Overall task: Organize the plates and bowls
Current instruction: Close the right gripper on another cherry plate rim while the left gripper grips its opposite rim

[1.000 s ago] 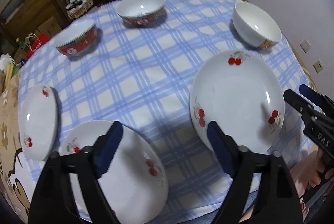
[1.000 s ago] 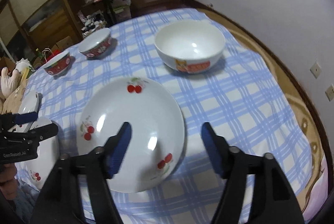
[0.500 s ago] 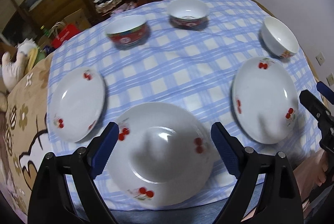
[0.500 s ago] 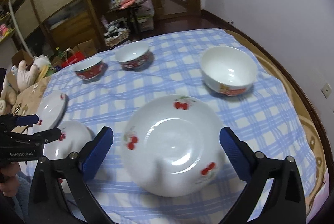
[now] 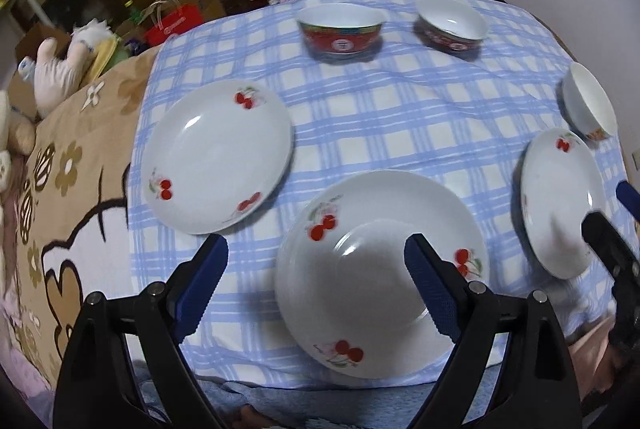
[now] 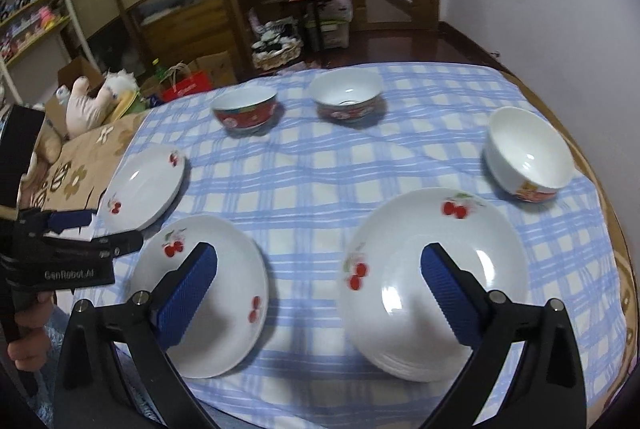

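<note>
Both jaws stand spread wide, gripping nothing — left gripper and right gripper hang above the checked tablecloth. Three cherry plates sit nearest; three bowls lie beyond — all apart.

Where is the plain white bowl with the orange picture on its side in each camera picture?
Left wrist view: the white bowl sits at the far right edge, just above a cherry plate.
Right wrist view: the white bowl is at the upper right, just beyond the big cherry plate.
Shared landmark: the red bowl at the far side of the blue checked cloth, left of the other patterned bowl.
</note>
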`<control>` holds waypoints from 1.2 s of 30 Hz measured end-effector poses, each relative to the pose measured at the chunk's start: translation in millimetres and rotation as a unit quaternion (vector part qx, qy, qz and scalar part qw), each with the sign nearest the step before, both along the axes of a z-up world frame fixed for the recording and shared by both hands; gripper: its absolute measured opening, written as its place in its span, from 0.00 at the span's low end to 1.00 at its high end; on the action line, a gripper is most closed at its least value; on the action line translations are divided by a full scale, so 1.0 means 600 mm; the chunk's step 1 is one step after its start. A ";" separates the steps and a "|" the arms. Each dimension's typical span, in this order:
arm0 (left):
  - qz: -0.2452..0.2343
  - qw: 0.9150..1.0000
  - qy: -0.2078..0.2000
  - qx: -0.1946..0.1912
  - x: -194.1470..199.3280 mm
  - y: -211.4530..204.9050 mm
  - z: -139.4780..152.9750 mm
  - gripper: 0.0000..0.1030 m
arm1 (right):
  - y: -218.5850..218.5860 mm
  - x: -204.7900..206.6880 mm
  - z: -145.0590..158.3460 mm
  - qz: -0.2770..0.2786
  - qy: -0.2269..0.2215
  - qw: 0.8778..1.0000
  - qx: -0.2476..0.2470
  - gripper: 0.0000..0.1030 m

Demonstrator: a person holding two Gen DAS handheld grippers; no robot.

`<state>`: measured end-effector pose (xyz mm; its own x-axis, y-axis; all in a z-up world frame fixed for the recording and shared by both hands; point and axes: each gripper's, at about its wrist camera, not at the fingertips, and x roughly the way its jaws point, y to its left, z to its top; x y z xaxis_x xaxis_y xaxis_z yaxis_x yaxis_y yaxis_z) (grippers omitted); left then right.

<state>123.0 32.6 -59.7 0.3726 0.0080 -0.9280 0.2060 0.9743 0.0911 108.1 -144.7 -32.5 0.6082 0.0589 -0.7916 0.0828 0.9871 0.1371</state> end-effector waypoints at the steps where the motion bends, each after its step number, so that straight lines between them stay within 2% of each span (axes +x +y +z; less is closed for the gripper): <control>1: 0.007 1.000 -0.001 0.002 0.003 0.006 -0.001 0.86 | 0.006 0.001 -0.001 0.004 0.001 1.000 -0.003 1.00; 8: 0.039 0.999 0.022 -0.002 0.020 0.041 -0.020 0.86 | 0.044 0.017 -0.018 0.023 0.018 0.999 -0.014 1.00; 12: 0.056 0.997 0.044 -0.022 0.026 0.052 -0.041 0.86 | 0.056 0.020 -0.030 0.031 0.024 0.999 -0.022 1.00; 15: 0.058 0.997 0.045 -0.009 0.029 0.049 -0.049 0.86 | 0.064 0.023 -0.040 0.032 0.027 0.999 -0.026 1.00; 19: 0.054 0.995 0.082 -0.017 0.033 0.048 -0.073 0.86 | 0.074 0.026 -0.054 0.039 0.035 0.998 -0.031 1.00; 23: 0.060 0.993 0.099 0.003 0.034 0.049 -0.092 0.86 | 0.080 0.029 -0.073 0.039 0.048 0.998 -0.034 1.00; 30: 0.087 0.984 0.154 -0.018 0.046 0.065 -0.133 0.86 | 0.077 0.033 -0.102 0.040 0.065 0.996 -0.036 1.00; 32: 0.090 0.983 0.161 -0.021 0.047 0.066 -0.141 0.83 | 0.075 0.034 -0.111 0.038 0.070 0.996 -0.029 1.00; 33: 0.090 0.982 0.163 -0.018 0.047 0.065 -0.144 0.78 | 0.074 0.035 -0.115 0.037 0.072 0.996 -0.026 1.00; 34: 0.091 0.982 0.166 -0.017 0.047 0.064 -0.148 0.69 | 0.073 0.035 -0.120 0.036 0.075 0.996 -0.025 1.00; 35: 0.092 0.981 0.170 -0.017 0.047 0.064 -0.151 0.65 | 0.073 0.036 -0.125 0.036 0.077 0.996 -0.025 1.00; 36: 0.093 0.980 0.176 -0.017 0.047 0.062 -0.155 0.58 | 0.074 0.037 -0.129 0.037 0.079 0.996 -0.024 0.94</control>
<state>151.1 70.0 -152.5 0.0249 0.0122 -0.9996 0.0383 0.9992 0.0131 130.5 -100.6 -109.7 0.4721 0.0586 -0.8796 0.0272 0.9963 0.0810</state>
